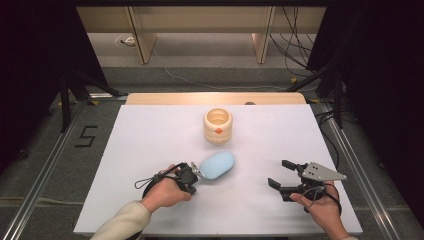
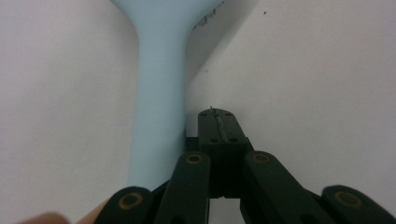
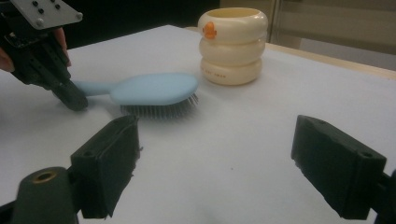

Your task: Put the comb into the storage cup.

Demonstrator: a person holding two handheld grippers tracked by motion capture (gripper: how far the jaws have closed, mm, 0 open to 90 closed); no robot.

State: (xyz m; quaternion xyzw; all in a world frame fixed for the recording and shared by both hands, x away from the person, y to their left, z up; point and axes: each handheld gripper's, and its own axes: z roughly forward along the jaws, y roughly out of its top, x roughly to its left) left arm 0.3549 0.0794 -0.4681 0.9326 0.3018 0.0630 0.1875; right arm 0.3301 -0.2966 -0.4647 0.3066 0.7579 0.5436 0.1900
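Now hairbrush [image 2: 159, 93] handle just beside shut L gripper [image 2: 218, 122], bristles down

The pale blue hairbrush [image 1: 218, 165] lies bristles down, its slim handle running just beside the closed left gripper [image 1: 196, 173], its oval head beyond the tips.

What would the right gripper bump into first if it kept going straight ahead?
Probably the blue hairbrush, bristles down on the table. The right gripper has its jaws open and points toward the brush, with the cream holder farther back. Depth is hard to judge, so it might pass between them.
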